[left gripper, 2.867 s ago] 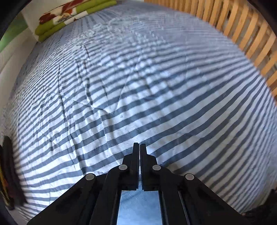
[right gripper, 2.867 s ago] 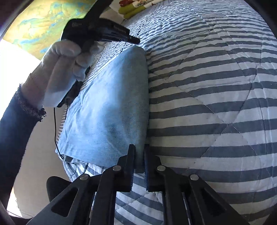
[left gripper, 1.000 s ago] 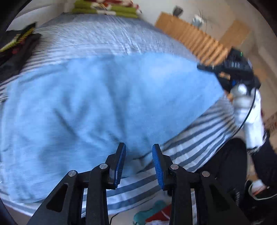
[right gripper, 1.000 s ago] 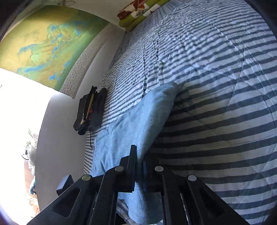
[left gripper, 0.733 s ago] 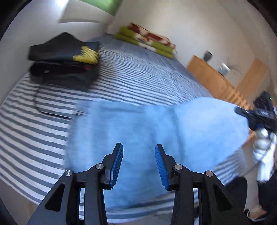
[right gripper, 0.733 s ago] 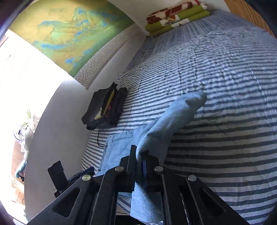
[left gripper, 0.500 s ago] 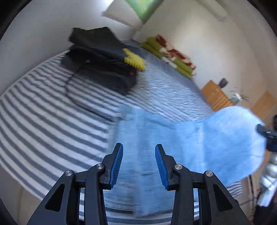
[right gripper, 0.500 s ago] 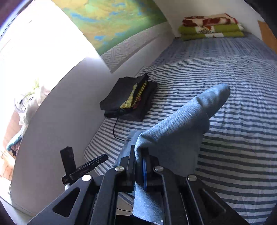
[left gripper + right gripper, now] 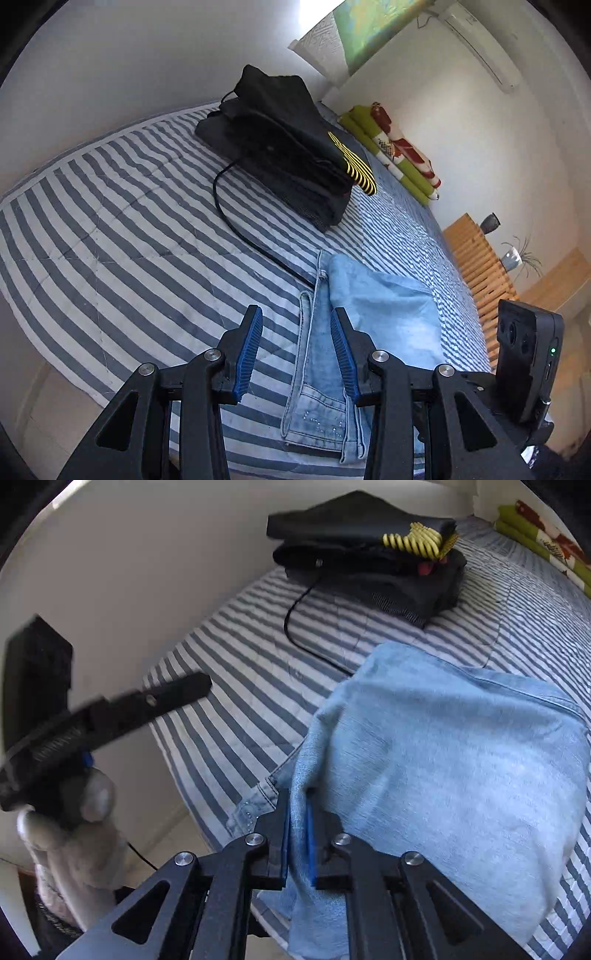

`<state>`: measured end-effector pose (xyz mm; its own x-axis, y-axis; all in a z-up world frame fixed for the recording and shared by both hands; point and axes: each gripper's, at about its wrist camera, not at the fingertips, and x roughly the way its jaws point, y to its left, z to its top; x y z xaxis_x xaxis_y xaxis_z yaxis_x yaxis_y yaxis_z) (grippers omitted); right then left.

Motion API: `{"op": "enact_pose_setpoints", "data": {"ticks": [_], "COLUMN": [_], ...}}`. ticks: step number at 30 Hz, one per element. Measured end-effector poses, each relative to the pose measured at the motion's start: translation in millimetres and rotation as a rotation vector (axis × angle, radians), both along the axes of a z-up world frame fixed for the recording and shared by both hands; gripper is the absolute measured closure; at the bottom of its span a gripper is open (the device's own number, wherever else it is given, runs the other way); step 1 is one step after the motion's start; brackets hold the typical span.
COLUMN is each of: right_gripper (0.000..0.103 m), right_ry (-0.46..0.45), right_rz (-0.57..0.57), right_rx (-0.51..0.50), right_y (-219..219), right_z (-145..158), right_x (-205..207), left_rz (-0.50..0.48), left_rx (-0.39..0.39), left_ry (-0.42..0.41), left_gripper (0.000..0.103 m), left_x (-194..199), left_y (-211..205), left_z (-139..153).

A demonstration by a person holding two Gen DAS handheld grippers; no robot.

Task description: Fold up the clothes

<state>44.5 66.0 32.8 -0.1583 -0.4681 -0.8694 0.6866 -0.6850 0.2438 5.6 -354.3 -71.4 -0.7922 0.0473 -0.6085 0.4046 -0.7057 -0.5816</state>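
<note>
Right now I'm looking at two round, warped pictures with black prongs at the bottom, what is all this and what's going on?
No robot here: a person holds a two-finger gripper in each hand, each with a wide-angle camera looking along its fingers.

In the left camera's picture, the left gripper stands open over the light blue jeans with nothing between its pads. In the right camera's picture, the right gripper has a fold of jeans between its jaws, which have just been opening; the gloved left hand shows at the left edge.

The jeans lie folded on the striped bed cover, near a stack of dark clothes.
</note>
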Motion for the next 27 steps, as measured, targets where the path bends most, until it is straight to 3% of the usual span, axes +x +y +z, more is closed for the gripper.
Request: {"op": "enact_pose_setpoints", "data": {"ticks": [2, 5, 7, 10, 14, 18, 19, 20, 21, 24, 26, 27], "right_gripper": [0.088, 0.065, 0.063, 0.063, 0.063, 0.063, 0.063, 0.063, 0.063, 0.062, 0.061, 0.061], "right_ry": [0.012, 0.006, 0.032, 0.102, 0.152, 0.087, 0.077, 0.055, 0.038, -0.001, 0.012, 0.022], "right_rz": [0.007, 0.012, 0.014, -0.085, -0.227, -0.256, -0.263, -0.269, -0.273, -0.27, -0.252, -0.239], "right_rx": [-0.053, -0.18, -0.233, -0.262, -0.156, -0.071, -0.059, -0.053, -0.057, -0.078, -0.085, -0.082], "right_y": [9, 28, 42, 99, 166, 199, 203, 206, 209, 210, 208, 205], "right_z": [10, 40, 60, 76, 59, 16, 11, 2, -2, -18, -18, -17], "right_x": [7, 19, 30, 40, 45, 59, 61, 62, 63, 61, 64, 66], "left_rz": [-0.024, -0.074, -0.118, -0.187, -0.237, -0.236, -0.233, -0.238, -0.239, -0.238, -0.242, -0.233], "left_rx": [0.015, 0.082, 0.101, 0.107, 0.144, 0.086, 0.083, 0.071, 0.041, -0.114, -0.131, -0.165], "left_ry": [-0.004, 0.011, 0.012, 0.01, -0.019, -0.126, -0.135, -0.145, -0.154, -0.131, -0.054, -0.055], "left_gripper": [0.062, 0.062, 0.062, 0.061, 0.056, 0.06, 0.067, 0.088, 0.096, 0.098, 0.098, 0.098], "left_x": [-2, -9, -16, -23, -31, -54, -58, -65, -69, -76, -72, -72], "left_y": [4, 11, 19, 31, 43, 55, 57, 62, 68, 93, 96, 95], "left_z": [0, -5, -6, -7, -15, -29, -32, -33, -32, -6, 13, 16]}}
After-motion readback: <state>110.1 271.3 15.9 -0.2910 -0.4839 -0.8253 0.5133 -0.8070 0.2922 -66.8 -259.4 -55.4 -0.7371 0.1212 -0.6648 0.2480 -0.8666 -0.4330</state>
